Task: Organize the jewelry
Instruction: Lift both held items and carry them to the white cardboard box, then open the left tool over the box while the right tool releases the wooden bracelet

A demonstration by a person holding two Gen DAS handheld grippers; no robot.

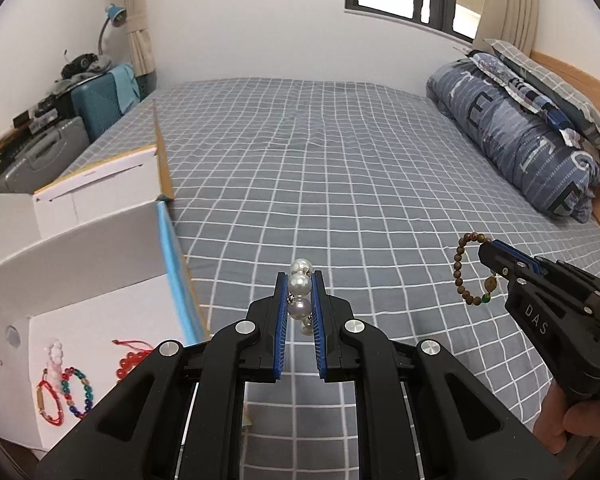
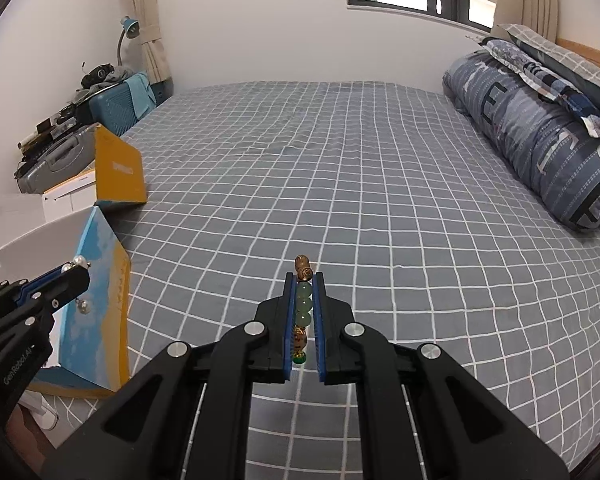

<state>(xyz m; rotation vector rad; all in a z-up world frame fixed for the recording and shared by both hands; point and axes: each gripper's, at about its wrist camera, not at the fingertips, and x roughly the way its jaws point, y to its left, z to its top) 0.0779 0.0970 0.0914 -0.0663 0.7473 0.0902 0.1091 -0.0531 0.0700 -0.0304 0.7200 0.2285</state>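
My left gripper (image 1: 300,280) is shut on a pearl bracelet (image 1: 299,307) and holds it above the bed; it also shows in the right wrist view (image 2: 76,270) beside the box. My right gripper (image 2: 303,280) is shut on a brown bead bracelet with green beads (image 2: 302,304); in the left wrist view that gripper (image 1: 490,248) is at the right with the bracelet (image 1: 460,268) hanging as a loop. An open white box (image 1: 100,248) at the left holds several bracelets: red (image 1: 130,362), multicoloured (image 1: 76,392), white (image 1: 56,354).
The bed has a grey checked sheet (image 1: 340,168). A rolled blue quilt (image 1: 520,140) and pillows lie along the right. The box's blue and yellow outer wall (image 2: 96,312) and raised lid flap (image 2: 120,168) stand at the left. Suitcases (image 1: 40,156) are beyond.
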